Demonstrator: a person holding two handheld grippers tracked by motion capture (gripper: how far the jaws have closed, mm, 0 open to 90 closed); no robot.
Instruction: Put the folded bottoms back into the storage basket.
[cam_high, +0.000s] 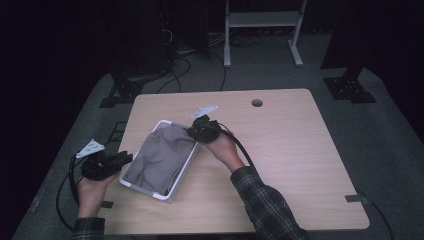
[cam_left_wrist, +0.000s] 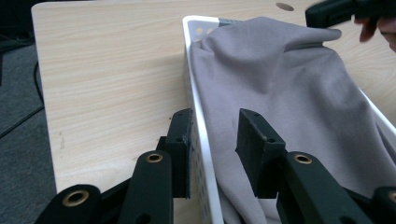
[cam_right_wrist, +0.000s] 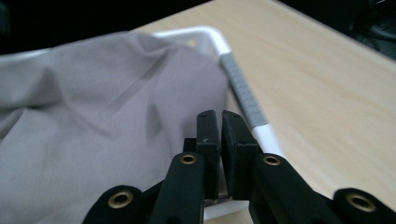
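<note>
Toward the near-left corner of the table (cam_high: 280, 150), a white perforated basket (cam_high: 186, 172) is sitting at an angle, with a grey cloth (cam_high: 162, 155) stuffed inside and heaping above the rim.

Left gripper (cam_high: 120, 161) is hovering at the basket's near-left long wall. In the left gripper view its jaws are standing part open, straddling the wall of the basket (cam_left_wrist: 198, 116): one pad outside over the table, the other inside against the cloth (cam_left_wrist: 289, 93). Pads are not pressing on anything, so nothing is gripped.

Right gripper (cam_high: 196, 131) is sitting at the basket's far-right corner. In the right gripper view its jaws are all but closed, just a sliver of gap. They are sitting over the rim of the basket (cam_right_wrist: 243, 100) right at the cloth's edge (cam_right_wrist: 93, 116); whether a pinch of fabric is caught between them I cannot tell.

Judging the step as tucking the cloth down into the basket. To do it well: be steadying the basket with the left jaws closing on the wall, not on fabric, so it is not sliding toward the table edge; be pushing the bunched far corner down inside the rim with the right gripper, keeping fabric off the rim.

No brand, label or readable writing is showing anywhere.
</note>
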